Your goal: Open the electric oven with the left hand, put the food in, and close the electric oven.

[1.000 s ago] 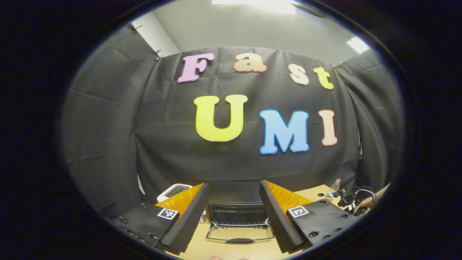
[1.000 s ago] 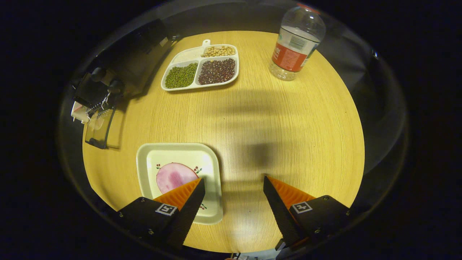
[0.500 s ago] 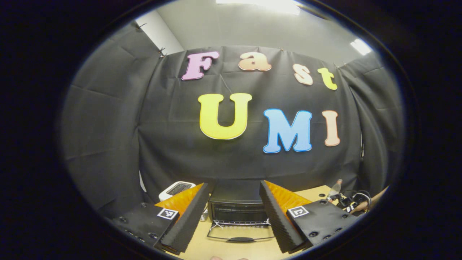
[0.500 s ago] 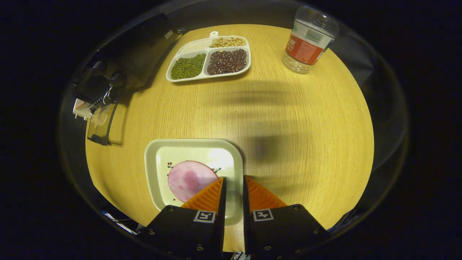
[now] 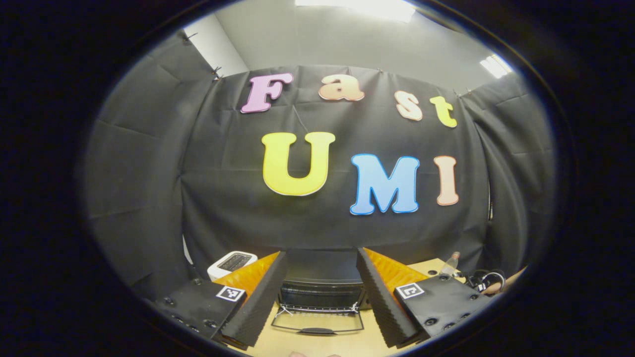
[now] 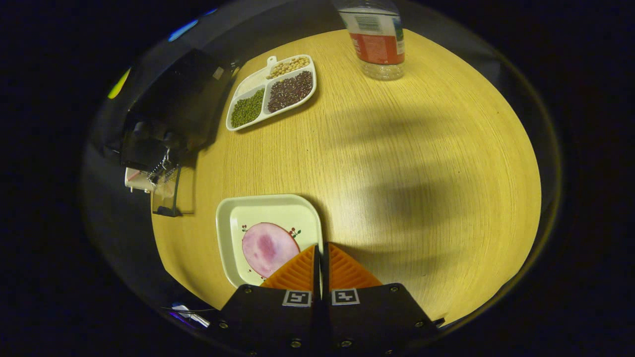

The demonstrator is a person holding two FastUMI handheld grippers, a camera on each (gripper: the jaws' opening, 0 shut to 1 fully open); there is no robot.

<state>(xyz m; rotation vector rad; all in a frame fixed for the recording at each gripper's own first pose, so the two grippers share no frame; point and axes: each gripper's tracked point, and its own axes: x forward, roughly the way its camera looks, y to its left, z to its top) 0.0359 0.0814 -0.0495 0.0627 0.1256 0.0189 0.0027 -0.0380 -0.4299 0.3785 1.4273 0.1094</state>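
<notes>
The wooden table (image 6: 397,163) stands in a booth hung with black cloth under a pale ceiling. At its far edge the electric oven (image 5: 321,285) sits with its door (image 5: 317,322) dropped open; the left gripper (image 5: 317,290) hangs before it, fingers wide apart. The right gripper (image 6: 320,260) is clamped on the plate (image 6: 268,210) rim beside the ham slice (image 6: 270,248). A divided bean tray (image 6: 270,91) and a water bottle (image 6: 377,39) stand farther off.
</notes>
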